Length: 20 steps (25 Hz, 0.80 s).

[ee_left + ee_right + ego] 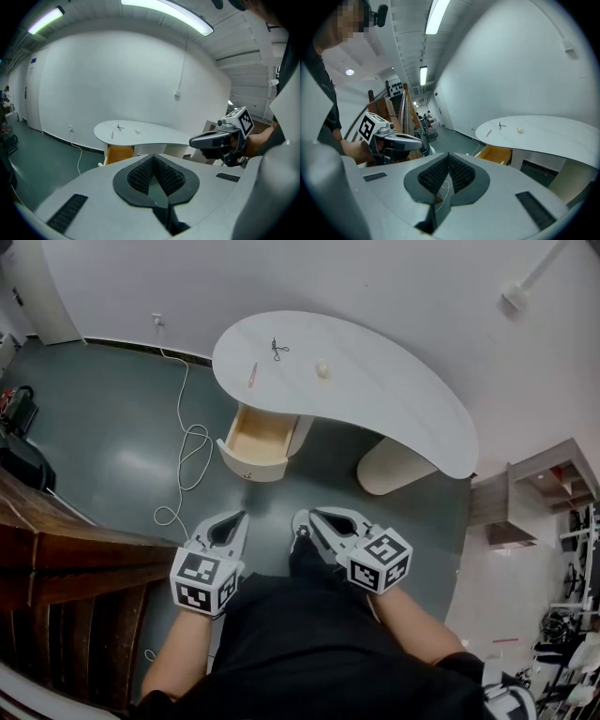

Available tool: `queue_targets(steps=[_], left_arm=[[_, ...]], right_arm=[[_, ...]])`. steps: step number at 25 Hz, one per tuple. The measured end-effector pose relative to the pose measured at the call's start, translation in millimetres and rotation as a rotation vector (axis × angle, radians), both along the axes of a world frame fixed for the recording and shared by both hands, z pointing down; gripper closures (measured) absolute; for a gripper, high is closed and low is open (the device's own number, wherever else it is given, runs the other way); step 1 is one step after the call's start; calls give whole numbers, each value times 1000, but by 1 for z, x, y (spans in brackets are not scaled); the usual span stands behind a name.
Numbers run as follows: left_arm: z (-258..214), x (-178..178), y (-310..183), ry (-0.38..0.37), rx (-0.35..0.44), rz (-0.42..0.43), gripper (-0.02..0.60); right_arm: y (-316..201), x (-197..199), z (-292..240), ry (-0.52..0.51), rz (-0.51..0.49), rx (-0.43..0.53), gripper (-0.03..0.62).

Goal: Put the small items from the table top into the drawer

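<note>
Drawer (255,439) open, juts past table (394,399) edge; cable (183,456) nr.

No words, brand names or numbers can be read anywhere. The left cube (202,579) on the left gripper (240,517) and the right cube (380,562) on the right gripper (306,516) carry only black-and-white square patterns, with no letters or digits. A small blue sign (33,60) sits high on the white wall (117,79) in the left gripper view, and it is too small to read.
</note>
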<state>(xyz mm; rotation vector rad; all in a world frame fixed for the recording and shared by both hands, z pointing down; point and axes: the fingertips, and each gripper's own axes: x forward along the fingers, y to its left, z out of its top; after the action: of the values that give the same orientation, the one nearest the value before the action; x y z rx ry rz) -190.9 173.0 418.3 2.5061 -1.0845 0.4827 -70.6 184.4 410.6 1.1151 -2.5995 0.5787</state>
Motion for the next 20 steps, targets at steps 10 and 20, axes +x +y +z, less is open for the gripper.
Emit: queue_targets(steps=[10,20], left_arm=[[-10,33,-92,-52,14,-38,566],[-21,79,-205,-79,22,-114,566]], right_arm=[[-106,22,-4,-45,-67,17,594],[-222,73,-11,-54,-123,27,594]])
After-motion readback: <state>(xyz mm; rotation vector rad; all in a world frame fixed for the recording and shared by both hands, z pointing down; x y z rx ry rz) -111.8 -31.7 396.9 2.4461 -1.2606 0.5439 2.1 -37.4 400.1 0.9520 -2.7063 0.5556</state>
